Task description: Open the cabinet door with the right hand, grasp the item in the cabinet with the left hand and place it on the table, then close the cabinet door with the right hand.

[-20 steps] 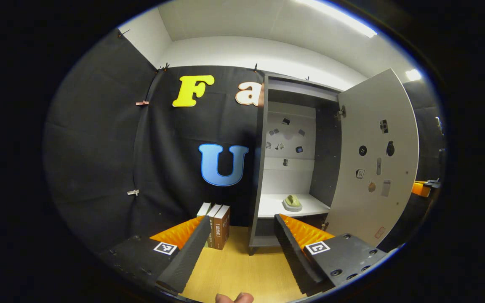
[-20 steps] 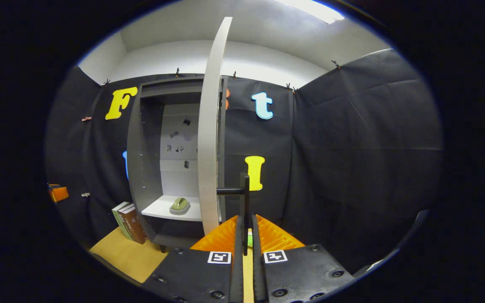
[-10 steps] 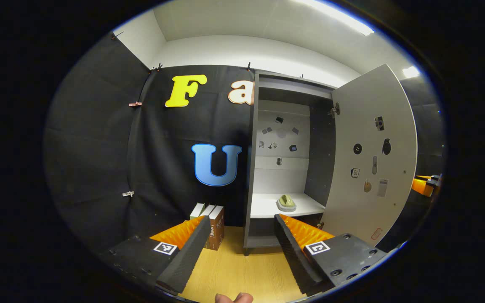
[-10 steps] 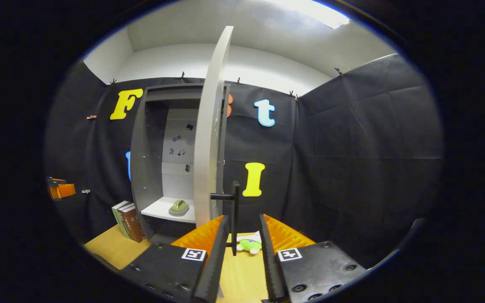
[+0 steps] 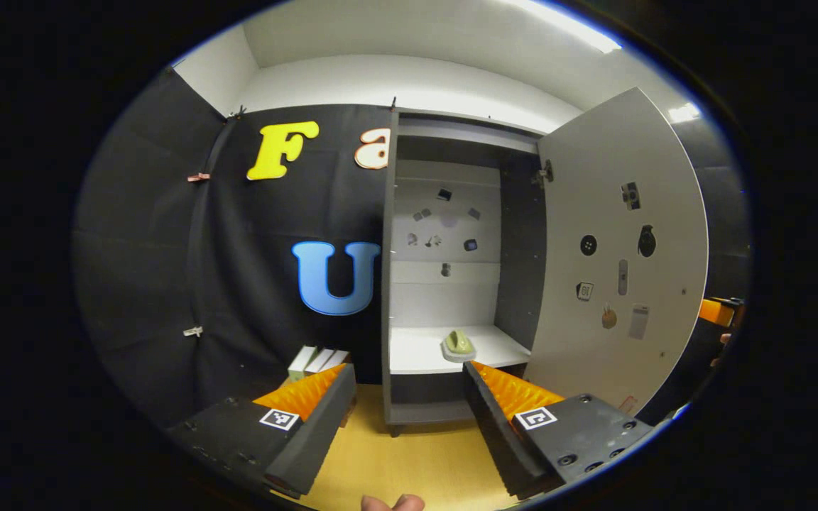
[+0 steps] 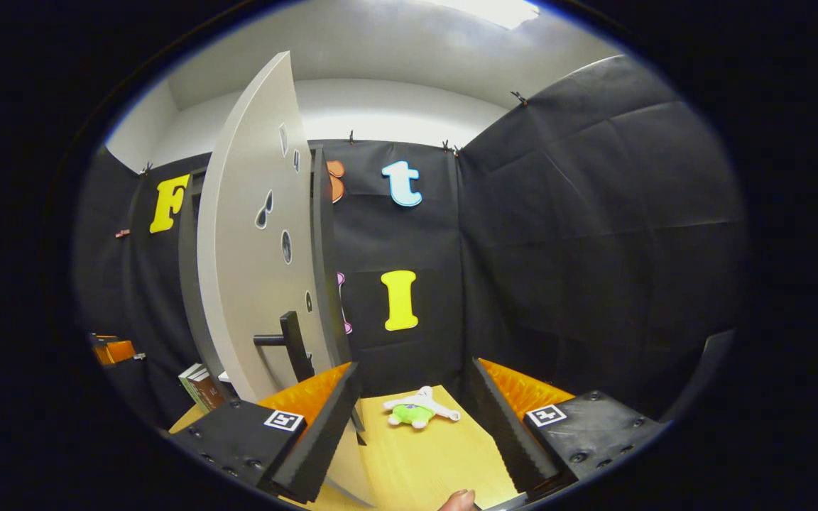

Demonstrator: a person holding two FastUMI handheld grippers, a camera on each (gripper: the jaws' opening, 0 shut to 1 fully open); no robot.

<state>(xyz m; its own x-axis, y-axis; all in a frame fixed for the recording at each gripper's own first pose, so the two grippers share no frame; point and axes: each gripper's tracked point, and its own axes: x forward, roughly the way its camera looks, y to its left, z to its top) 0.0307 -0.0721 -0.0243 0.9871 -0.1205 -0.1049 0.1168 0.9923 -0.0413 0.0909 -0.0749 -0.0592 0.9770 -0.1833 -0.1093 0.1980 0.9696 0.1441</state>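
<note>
The grey cabinet [image 5: 390,284] stands open, its door [image 5: 618,248] swung wide to the right. A small green item [image 5: 457,344] lies on the white shelf [image 5: 416,351] inside. My left gripper [image 5: 409,370] is open and faces the opening from a distance, with the item just above its right finger. In the right gripper view the door [image 6: 253,262] is to the left, and its dark handle [image 6: 288,341] is just beyond the left finger. My right gripper [image 6: 414,366] is open and holds nothing.
Several books [image 5: 317,358] stand on the wooden table [image 5: 409,461] left of the cabinet. A green and white soft toy [image 6: 420,411] lies on the table [image 6: 444,454] between the right fingers. Black cloth walls close in the back and right. The other gripper [image 5: 718,311] shows past the door's edge.
My right gripper let go of the door handle, opened wide and swung to the right of the door. The left gripper view turned so the cabinet opening sits nearer its middle.
</note>
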